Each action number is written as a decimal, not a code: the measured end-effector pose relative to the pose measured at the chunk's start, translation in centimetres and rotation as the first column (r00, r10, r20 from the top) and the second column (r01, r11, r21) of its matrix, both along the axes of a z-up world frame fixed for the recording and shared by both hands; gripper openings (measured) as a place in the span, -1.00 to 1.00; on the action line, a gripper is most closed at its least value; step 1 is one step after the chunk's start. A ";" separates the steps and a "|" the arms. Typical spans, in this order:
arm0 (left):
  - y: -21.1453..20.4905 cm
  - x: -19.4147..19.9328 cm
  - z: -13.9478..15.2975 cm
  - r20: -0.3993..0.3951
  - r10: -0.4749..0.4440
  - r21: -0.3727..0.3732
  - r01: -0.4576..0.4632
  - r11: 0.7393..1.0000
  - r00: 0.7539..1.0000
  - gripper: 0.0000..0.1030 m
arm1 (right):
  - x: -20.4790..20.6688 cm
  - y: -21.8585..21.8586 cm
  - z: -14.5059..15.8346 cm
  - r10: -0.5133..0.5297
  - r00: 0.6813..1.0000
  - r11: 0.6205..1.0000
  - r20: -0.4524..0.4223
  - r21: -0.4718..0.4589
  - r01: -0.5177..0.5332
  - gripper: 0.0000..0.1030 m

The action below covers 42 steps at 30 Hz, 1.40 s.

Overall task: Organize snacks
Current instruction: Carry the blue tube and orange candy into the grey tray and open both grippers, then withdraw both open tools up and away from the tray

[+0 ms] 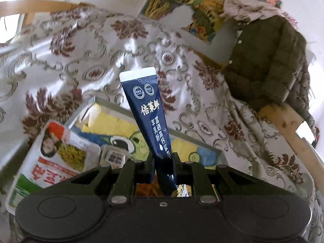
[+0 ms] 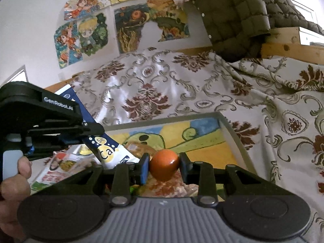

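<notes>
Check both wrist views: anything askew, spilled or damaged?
Nothing spilled or torn. The left gripper pinches the dark blue stick sachet near its lower end, so it leans. The right gripper holds the glossy orange ball squarely.

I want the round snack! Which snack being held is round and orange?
The orange ball, squeezed between the right gripper jaws. The left gripper holds a long, flat, dark blue sachet instead, standing up from its jaws.

Home bedroom: patterned bedspread (image 2: pixel 162 85), hung coat (image 1: pixel 263 68).
</notes>
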<state>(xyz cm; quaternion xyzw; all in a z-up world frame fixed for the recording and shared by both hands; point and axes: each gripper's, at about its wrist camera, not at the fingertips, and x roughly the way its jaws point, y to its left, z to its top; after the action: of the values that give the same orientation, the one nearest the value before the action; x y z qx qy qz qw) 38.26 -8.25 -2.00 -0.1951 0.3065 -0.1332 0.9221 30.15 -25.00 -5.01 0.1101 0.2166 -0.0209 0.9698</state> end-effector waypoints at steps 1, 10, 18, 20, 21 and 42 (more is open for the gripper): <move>-0.1 0.3 -0.2 -0.011 0.005 0.005 -0.005 1.000 1.000 -0.66 | 0.1 0.0 -0.1 -0.003 1.000 1.000 -0.007 -0.002 0.003 -0.32; -0.5 1.1 -1.0 -0.074 0.047 0.045 -0.044 0.998 0.996 -0.60 | 0.3 0.4 -0.7 0.002 0.999 1.000 -0.036 -0.025 -0.002 -0.31; -0.6 1.4 -0.9 -0.123 0.075 0.112 -0.061 0.992 0.990 -0.51 | 0.4 0.4 -0.6 0.010 0.999 1.000 -0.042 -0.021 -0.011 -0.28; -0.5 1.5 -0.9 -0.142 0.085 0.117 -0.068 0.991 0.986 -0.49 | 0.3 0.4 -0.5 0.015 0.999 1.000 -0.042 -0.018 -0.016 -0.28; -0.4 1.5 -0.9 -0.149 0.087 0.115 -0.070 0.991 0.985 -0.47 | 0.3 0.4 -0.4 0.019 0.999 1.000 -0.042 -0.019 -0.020 -0.27; 1.4 -2.3 2.0 -0.134 0.099 0.110 -0.085 0.990 0.986 0.33 | -2.6 -0.4 2.9 0.011 1.000 1.000 0.026 -0.012 -0.011 0.14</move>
<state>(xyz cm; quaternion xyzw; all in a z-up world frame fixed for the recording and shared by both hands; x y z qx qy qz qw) 35.99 -6.88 0.01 -0.1696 0.3672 -0.0603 0.9125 27.54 -25.36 -2.07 0.1034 0.2042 -0.0155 0.9733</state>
